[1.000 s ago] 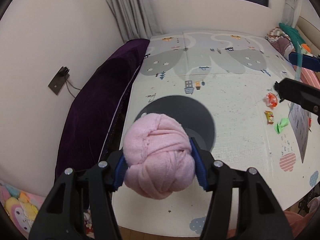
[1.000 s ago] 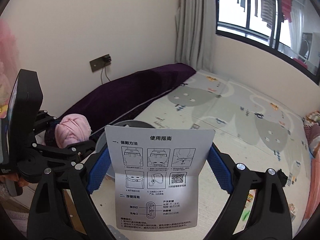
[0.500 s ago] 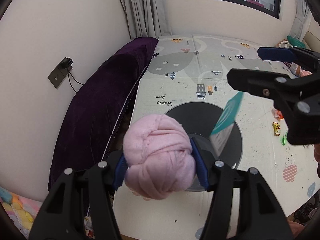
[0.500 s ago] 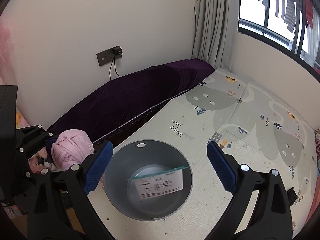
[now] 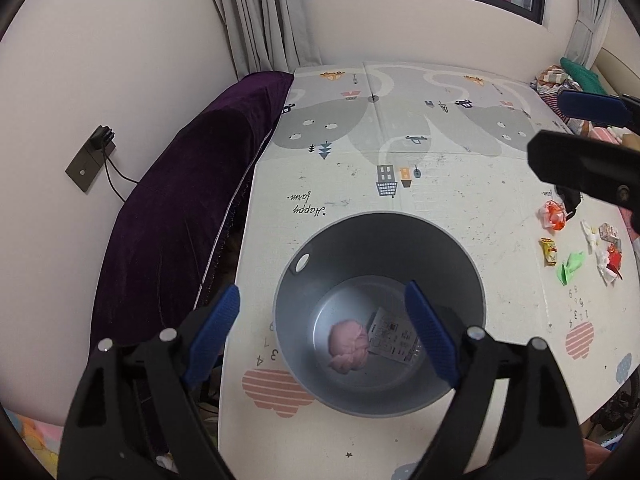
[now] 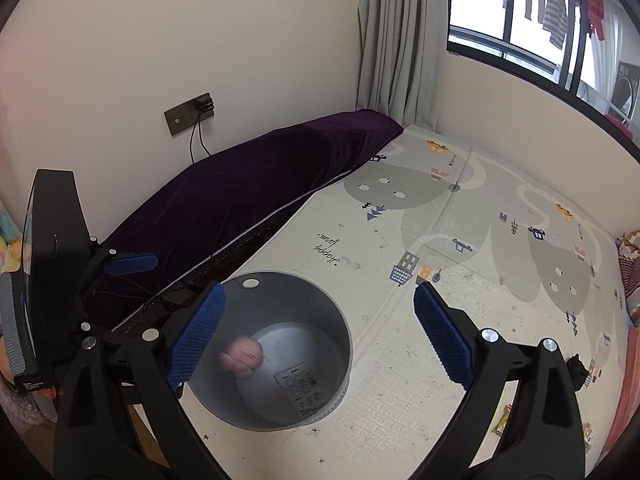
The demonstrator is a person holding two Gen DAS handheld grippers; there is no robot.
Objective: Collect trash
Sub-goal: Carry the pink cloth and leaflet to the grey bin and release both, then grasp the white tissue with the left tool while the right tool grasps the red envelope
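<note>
One grey bin point(image 5: 380, 240) stands on the play mat point(image 5: 440, 168), close to the mat's edge beside one long purple cushion point(image 5: 192, 200) that runs along the wall. Inside the bin lie two things: one pink ball of cloth point(image 5: 349, 346), blurred in the right wrist view, and one printed leaflet point(image 5: 394, 338) flat on the bottom just beside it. The two touch or nearly touch; which one overlaps the other cannot be told.

The left claw point(image 5: 322, 334) hangs above the bin's mouth with its two blue pads wide apart, the jaws opening, and nothing pressed between them; the pink ball is down in the bin below, clear of the pads. The right claw point(image 6: 318, 330) also has its two blue pads spread wide and grips nothing; it looks down at the bin's far rim and the mat beyond.

On the mat to the right of the bin, well apart from it, lies a loose scatter of litter. Counted in the left wrist view: one orange-and-white wrapper point(image 5: 552, 216), one yellow wrapper point(image 5: 549, 251), one green scrap point(image 5: 570, 266), and a small cluster of white and red pieces point(image 5: 606, 256) whose number cannot be told.

One wall socket point(image 6: 188, 114) with one black plug and cord sits above the cushion. One window point(image 6: 540, 20) with grey curtains point(image 6: 396, 40) fills the far corner.
</note>
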